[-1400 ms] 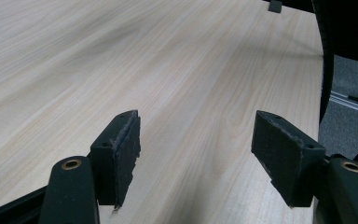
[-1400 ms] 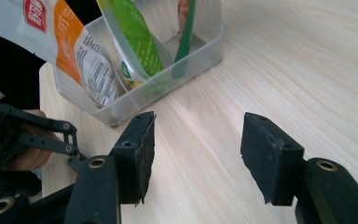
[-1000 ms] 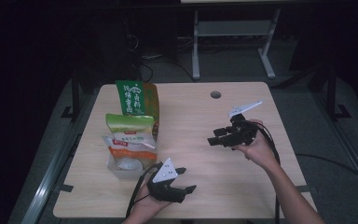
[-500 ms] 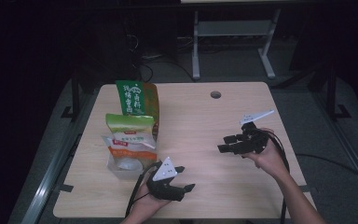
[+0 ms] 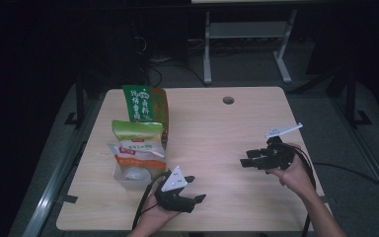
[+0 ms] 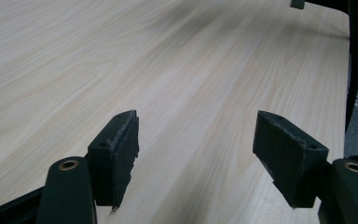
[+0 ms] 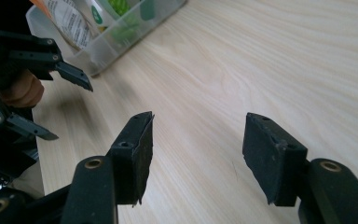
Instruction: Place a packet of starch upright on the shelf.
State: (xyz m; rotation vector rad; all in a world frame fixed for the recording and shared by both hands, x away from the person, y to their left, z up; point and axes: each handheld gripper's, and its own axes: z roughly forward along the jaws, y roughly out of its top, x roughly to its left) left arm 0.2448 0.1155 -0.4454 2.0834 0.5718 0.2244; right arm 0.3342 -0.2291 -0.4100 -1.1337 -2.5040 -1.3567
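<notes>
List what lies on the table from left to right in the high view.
Clear plastic box with snack bags → left gripper → round hole in the table top → right gripper.

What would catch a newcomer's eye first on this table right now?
The bright snack bags standing in a clear plastic bin at the table's left side stand out most, the tall green bag behind the others. Next come the two black claws on bare wood: the left claw near the front edge beside the bin, the right claw toward the right edge, both open and empty.
</notes>
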